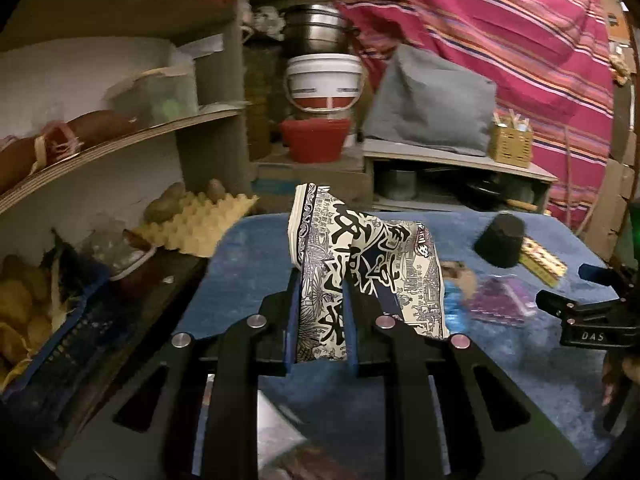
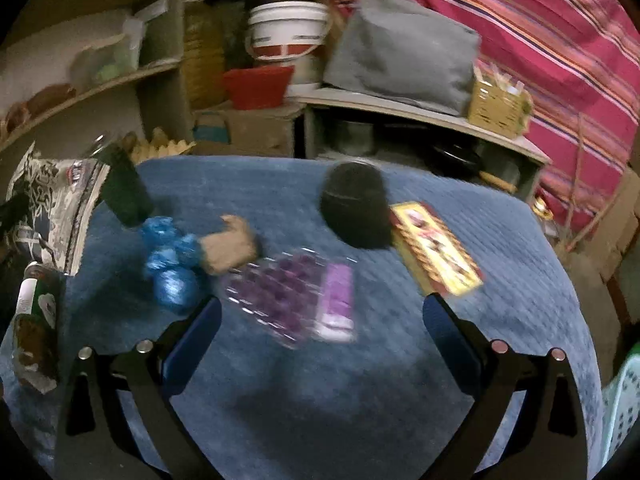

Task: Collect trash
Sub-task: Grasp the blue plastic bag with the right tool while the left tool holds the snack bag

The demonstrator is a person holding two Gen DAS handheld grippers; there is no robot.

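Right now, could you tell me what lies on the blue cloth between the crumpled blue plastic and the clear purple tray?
A crumpled brown paper scrap lies between the blue plastic and the purple tray, seen in the right wrist view.

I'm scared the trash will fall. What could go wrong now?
1. The left gripper pinches the crumpled patterned carton only at its lower end, so it might slip out.
2. The open right gripper hangs over the purple tray, close to the black cup, and could knock it.

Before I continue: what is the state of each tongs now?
Left tongs: closed on the blue-and-white printed carton.
Right tongs: open, holding nothing.
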